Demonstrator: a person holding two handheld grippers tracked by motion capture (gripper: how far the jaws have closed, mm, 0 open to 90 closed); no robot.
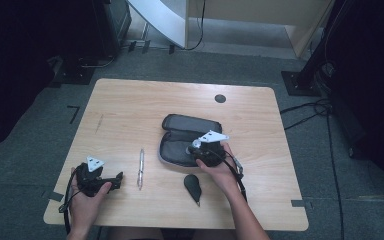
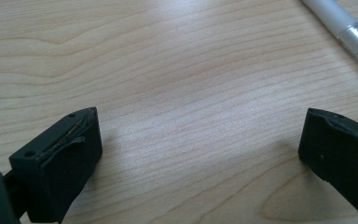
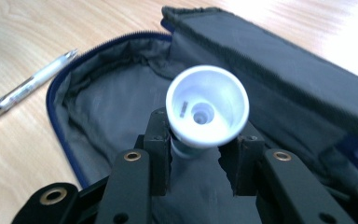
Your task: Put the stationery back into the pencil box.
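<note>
Jaws of your right gripper [image 3: 195, 161] pinch a white cap-like piece [image 3: 207, 106] over the open pouch [image 3: 102, 116], not yet released; pen [image 1: 140, 167] and black item [image 1: 193, 186] beside pouch remain. Left gripper [image 2: 200, 154] gapes empty.

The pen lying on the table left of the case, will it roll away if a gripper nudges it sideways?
Probably: the pen looks round and smooth-barrelled on a bare, flat table, so a sideways push likely rolls it. It seems slim and light, so it may skid or spin if struck near one end.
</note>
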